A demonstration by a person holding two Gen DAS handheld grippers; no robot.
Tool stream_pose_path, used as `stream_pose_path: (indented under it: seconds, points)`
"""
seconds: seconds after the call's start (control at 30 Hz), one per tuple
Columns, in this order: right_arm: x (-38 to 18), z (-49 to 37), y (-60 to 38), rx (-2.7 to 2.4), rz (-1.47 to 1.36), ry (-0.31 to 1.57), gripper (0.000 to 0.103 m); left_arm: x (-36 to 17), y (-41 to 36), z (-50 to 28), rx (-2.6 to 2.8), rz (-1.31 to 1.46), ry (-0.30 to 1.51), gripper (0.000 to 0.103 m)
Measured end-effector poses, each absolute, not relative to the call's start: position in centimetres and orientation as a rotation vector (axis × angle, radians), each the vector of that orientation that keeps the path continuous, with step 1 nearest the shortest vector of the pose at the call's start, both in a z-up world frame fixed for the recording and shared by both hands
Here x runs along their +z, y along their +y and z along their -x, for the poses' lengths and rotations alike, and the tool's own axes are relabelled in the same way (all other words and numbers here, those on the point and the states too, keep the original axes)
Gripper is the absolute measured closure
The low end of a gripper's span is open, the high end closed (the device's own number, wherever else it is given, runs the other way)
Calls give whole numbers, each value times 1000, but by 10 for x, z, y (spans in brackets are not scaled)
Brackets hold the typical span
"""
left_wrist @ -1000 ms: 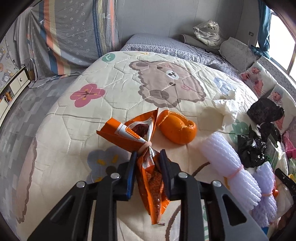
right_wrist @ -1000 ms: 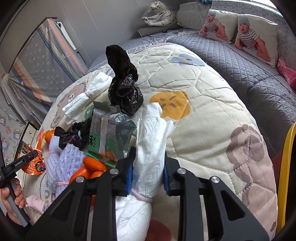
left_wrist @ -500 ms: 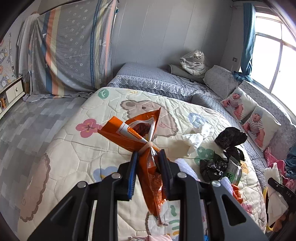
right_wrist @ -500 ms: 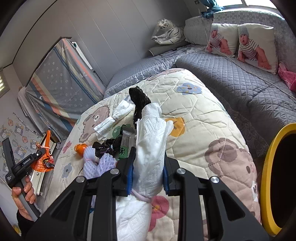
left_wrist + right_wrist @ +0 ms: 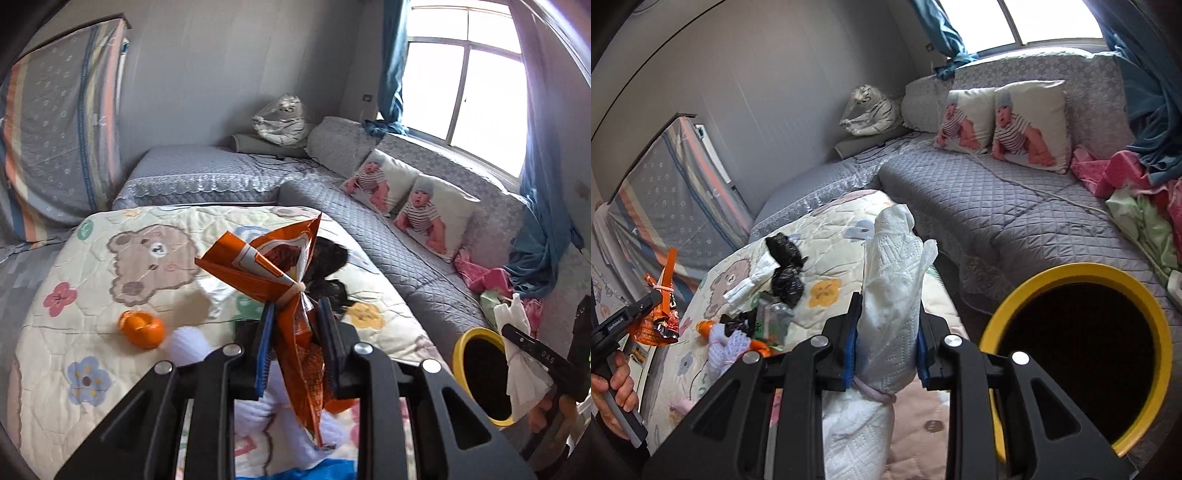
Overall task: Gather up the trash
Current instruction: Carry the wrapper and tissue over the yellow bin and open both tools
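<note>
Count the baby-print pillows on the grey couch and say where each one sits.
2. Both lean against the couch back under the window, side by side and touching: the left baby pillow nearer the corner, the right baby pillow beside the pink cloth. None seems hidden.

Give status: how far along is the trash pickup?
Done: nothing visibly binned; the bin interior is dark. In hand: left gripper clamps the orange wrapper, right gripper the paper towel. Left on the quilt: orange peel, black bags.
</note>
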State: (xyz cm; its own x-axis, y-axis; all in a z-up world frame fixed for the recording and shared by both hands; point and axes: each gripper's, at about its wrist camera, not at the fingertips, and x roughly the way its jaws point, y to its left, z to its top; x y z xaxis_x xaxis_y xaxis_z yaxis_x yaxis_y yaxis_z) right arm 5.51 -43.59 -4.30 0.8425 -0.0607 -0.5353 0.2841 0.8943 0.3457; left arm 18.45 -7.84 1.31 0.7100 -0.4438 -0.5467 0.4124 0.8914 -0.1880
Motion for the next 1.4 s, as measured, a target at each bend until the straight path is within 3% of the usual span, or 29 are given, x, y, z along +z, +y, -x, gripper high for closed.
stream_pose_path:
  seconds: [0.7,1.4]
  points:
    - [-80,21,-575,-676,-463,499,79,-39,-355,-156,-1022,-112,724,81]
    - [-111,30,-602,-674,-521,551,77,-94,-448,-136,-1106,-165,871,80]
